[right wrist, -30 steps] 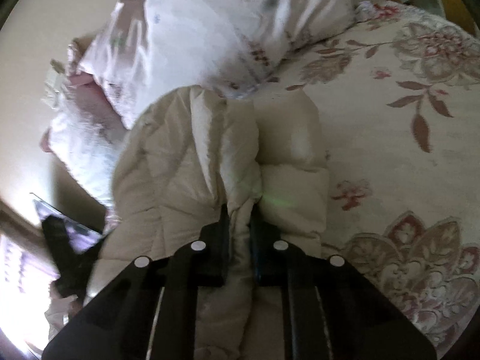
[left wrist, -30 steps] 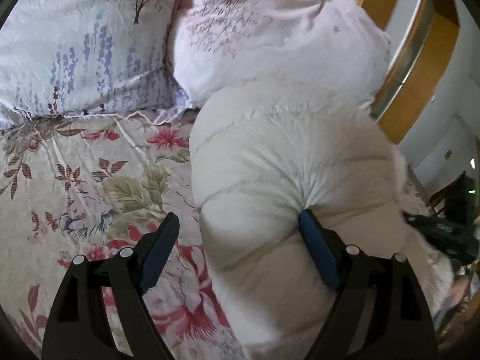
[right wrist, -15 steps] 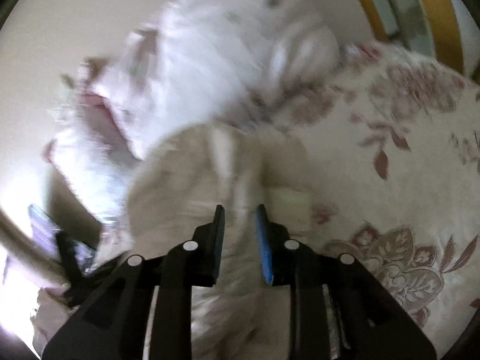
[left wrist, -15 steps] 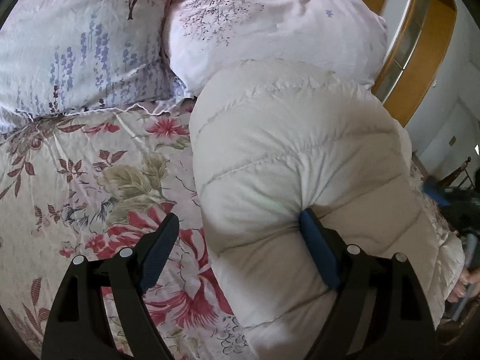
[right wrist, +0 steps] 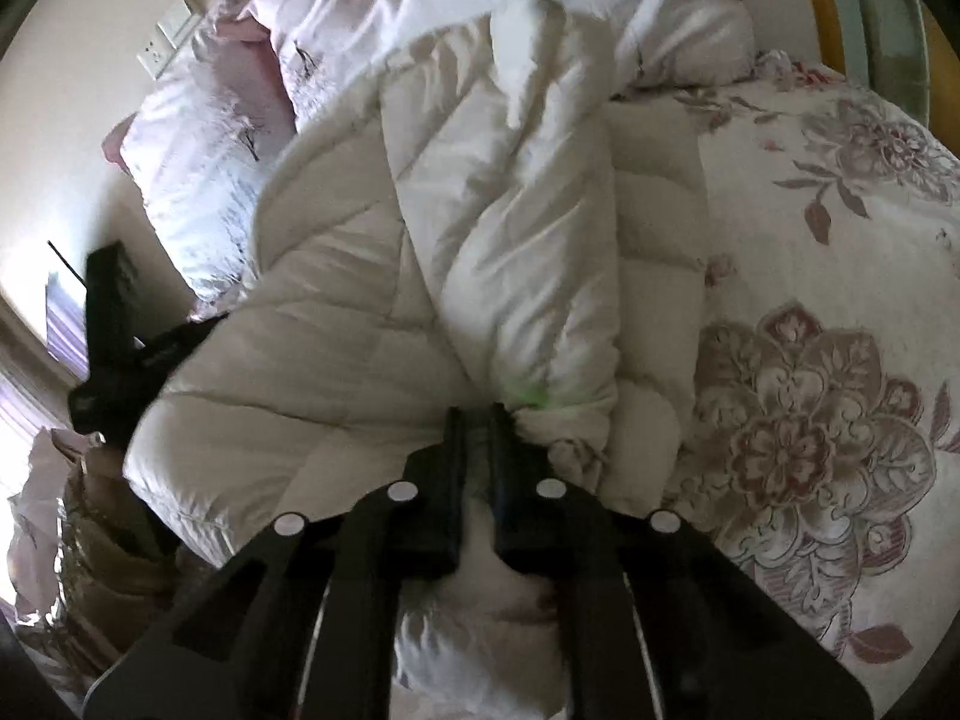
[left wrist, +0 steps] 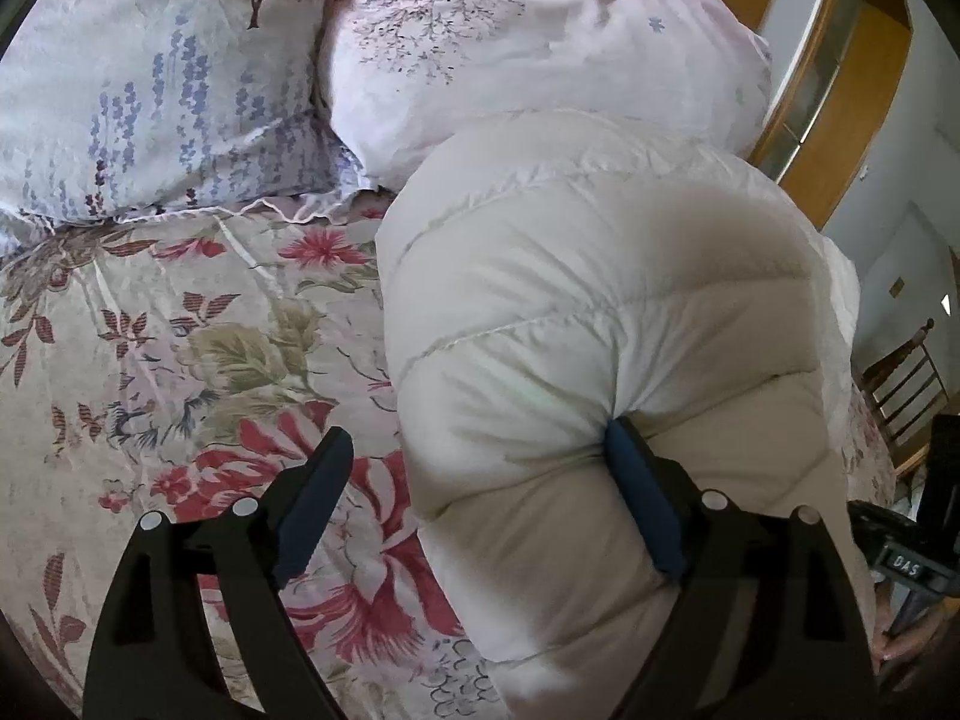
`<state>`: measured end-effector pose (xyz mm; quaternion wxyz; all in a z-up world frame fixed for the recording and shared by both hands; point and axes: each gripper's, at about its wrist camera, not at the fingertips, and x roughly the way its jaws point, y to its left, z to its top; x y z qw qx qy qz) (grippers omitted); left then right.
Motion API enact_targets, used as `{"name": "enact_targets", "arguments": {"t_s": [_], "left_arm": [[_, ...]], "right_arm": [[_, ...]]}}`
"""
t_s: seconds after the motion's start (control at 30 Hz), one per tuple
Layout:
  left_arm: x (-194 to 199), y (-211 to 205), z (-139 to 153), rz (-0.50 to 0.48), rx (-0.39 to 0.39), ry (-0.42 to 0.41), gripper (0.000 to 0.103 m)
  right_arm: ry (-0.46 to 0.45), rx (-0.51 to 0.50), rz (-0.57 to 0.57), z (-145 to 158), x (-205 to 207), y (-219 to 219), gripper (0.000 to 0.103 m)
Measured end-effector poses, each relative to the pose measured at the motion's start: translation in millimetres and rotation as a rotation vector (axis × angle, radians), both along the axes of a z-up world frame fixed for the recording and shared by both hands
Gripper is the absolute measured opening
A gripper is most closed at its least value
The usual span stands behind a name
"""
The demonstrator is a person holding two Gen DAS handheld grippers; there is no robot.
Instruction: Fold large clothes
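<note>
Indoors, two grippers work a white coat (left wrist: pixel 600 312) on a floral bed (left wrist: pixel 180 330).
The coat lies bunched by the bed's side edge, touching the pillows (left wrist: pixel 528 42) at its head. Left gripper (left wrist: pixel 474 498): jaws wide and opening, one pad pressed into the padding, the other over bare bedspread. Right gripper (right wrist: pixel 477 420): jaws closed, pinching a coat fold.

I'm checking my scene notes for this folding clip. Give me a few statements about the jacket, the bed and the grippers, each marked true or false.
1. The puffy white jacket lies on a floral bedspread. True.
2. The left gripper is clamped tight. False: its jaws stand wide, opening.
3. The right gripper pinches jacket fabric. True.
4. The pillows are plain grey. False: printed with trees and flowers.
</note>
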<state>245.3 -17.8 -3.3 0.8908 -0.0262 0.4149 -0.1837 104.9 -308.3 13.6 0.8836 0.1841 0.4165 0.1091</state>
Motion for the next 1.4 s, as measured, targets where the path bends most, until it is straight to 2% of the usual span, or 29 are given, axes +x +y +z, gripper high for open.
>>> {"name": "enact_targets", "arguments": {"t_s": [0.07,0.13,0.2,0.23,0.27,0.33,0.47,0.53,0.57,0.63,0.67,0.77,0.97,1.17,1.4], "left_arm": [[-1.8,-0.7,0.5,-0.001,0.009,-0.017,0.088],[-4.9,0.2,3.4,-0.004,0.011,-0.045,0.088],[-8.0,0.6,6.9,-0.007,0.012,-0.07,0.087],[-10.6,0.2,9.3,-0.007,0.018,-0.092,0.087],[-11.9,-0.4,10.3,-0.008,0.023,-0.103,0.087],[-14.7,-2.2,12.1,-0.007,0.037,-0.123,0.087],[-13.3,0.4,11.2,-0.009,0.023,-0.124,0.088],[-12.8,2.9,9.9,-0.008,0.004,-0.116,0.088],[-13.5,3.6,9.3,-0.006,-0.001,-0.114,0.089],[-13.7,4.6,8.5,-0.003,-0.006,-0.111,0.091],[-13.5,5.3,8.5,0.0,-0.008,-0.11,0.092],[-15.0,5.4,8.8,0.002,-0.019,-0.111,0.095],[-19.6,5.6,11.4,0.009,-0.023,-0.126,0.1],[-20.2,4.7,11.1,0.0,-0.031,-0.127,0.101],[-21.0,2.6,9.9,-0.022,-0.046,-0.123,0.102]], "right_arm": [[0.014,-0.014,0.008,7.7,2.0,0.0,0.01],[-0.006,0.033,0.014,23.3,4.1,-5.1,0.026],[-0.094,0.102,-0.043,49.4,7.2,-23.2,0.072],[-0.121,0.104,-0.078,57.6,10.2,-28.1,0.077],[-0.147,0.092,-0.124,67.1,16.9,-35.0,0.077],[-0.136,0.082,-0.178,73.8,35.0,-42.9,0.077],[-0.074,0.109,-0.231,68.6,76.6,-51.3,0.076],[-0.061,0.114,-0.247,65.1,86.1,-51.9,0.072],[-0.051,0.111,-0.258,61.9,89.9,-52.5,0.066],[-0.038,0.107,-0.265,54.9,98.3,-54.0,0.043],[-0.035,0.112,-0.257,51.2,100.7,-52.9,0.025],[-0.053,0.089,-0.292,46.8,98.3,-51.0,0.017],[-0.074,0.056,-0.351,42.9,89.5,-50.7,0.014],[-0.078,0.04,-0.388,36.1,85.4,-52.4,0.014],[-0.003,0.015,-0.407,9.2,93.8,-53.6,0.018]]}}
